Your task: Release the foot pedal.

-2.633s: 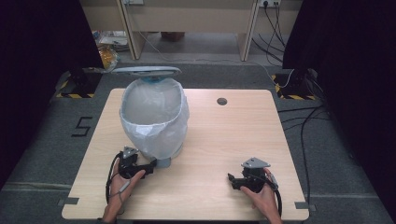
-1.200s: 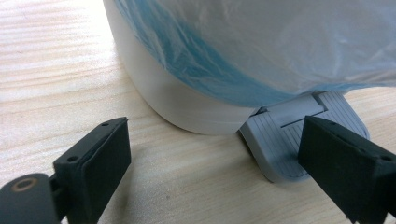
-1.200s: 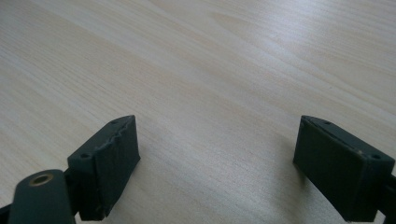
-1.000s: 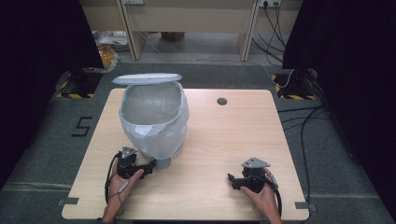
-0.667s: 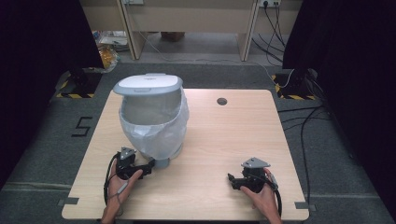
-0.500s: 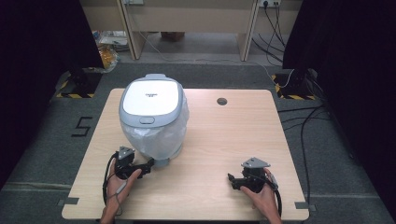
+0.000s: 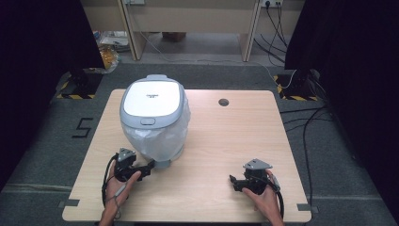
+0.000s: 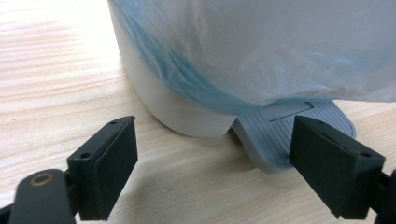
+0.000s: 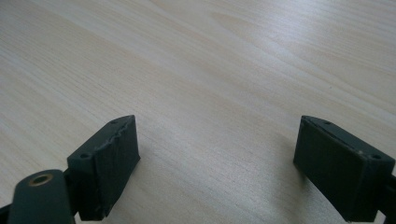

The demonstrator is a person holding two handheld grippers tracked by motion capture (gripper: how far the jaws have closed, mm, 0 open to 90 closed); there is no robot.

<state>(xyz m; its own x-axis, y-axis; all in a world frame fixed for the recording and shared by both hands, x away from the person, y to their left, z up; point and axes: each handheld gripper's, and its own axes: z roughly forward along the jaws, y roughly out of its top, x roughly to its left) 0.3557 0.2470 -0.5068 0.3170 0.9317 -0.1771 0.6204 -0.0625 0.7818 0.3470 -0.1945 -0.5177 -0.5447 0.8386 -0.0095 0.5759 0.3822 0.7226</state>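
The pedal bin (image 7: 153, 120), lid down and lined with a plastic bag (image 8: 261, 46), is standing on the bench (image 7: 226, 141). Your left gripper (image 7: 149, 166) is resting by its grey pedal (image 8: 289, 130), jaws wide. Your right gripper (image 7: 234, 181) is lying well apart, jaws wide too.

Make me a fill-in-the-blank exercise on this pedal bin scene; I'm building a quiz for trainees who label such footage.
1. The lid of the pedal bin is now ____.
2. A pale blue plastic ____ hangs over the bin's outer wall.
3. The left hand-held gripper points at the bin's grey foot ____.
4. The right hand-held gripper has its jaws ____ over bare table.

Missing words: shut; liner (bag); pedal; open
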